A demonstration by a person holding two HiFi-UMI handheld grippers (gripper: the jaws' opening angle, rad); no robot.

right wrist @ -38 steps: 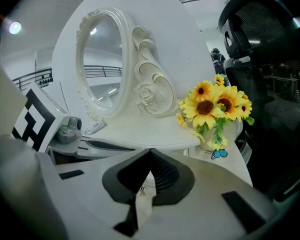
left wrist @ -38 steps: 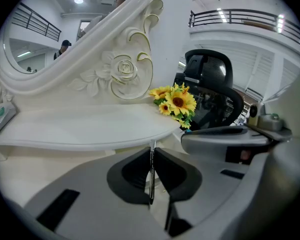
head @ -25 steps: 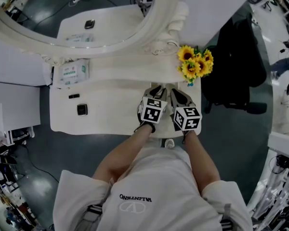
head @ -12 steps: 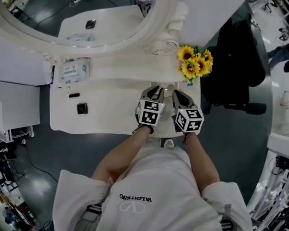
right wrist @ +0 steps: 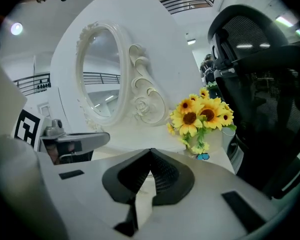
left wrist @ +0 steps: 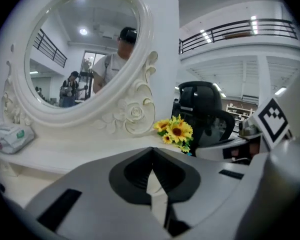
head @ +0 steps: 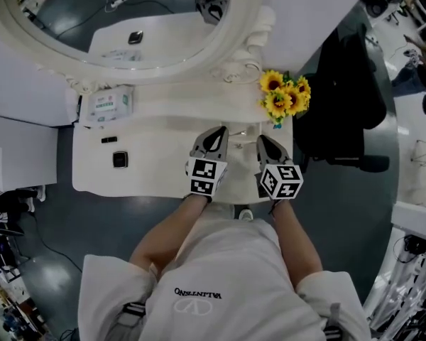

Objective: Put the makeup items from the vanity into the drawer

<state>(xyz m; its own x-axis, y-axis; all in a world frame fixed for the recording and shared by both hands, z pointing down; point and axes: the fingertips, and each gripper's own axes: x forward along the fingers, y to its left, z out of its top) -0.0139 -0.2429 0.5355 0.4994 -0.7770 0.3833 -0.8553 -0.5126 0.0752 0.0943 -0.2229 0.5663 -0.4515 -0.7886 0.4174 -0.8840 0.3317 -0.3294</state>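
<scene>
On the white vanity top (head: 163, 172), at its left, lie a black square compact (head: 120, 160) and a small black stick (head: 108, 140). My left gripper (head: 219, 130) hangs over the middle of the top, far to the right of both. Its jaws have just been closing and are shut, with nothing between them (left wrist: 151, 150). My right gripper (head: 262, 138) is beside it, nearer the sunflowers (head: 285, 96). In the right gripper view its tips (right wrist: 150, 150) meet, shut and empty. No open drawer shows in any view.
A pack of wipes (head: 106, 106) lies on the raised back ledge at the left. The big oval mirror (head: 128, 20) stands behind. A black office chair (head: 348, 98) is right of the vanity. A small round knob (head: 246, 214) shows below the front edge.
My left gripper has moved left and back toward the person, and its cube now sits further from the right one. The right gripper has hardly shifted.
</scene>
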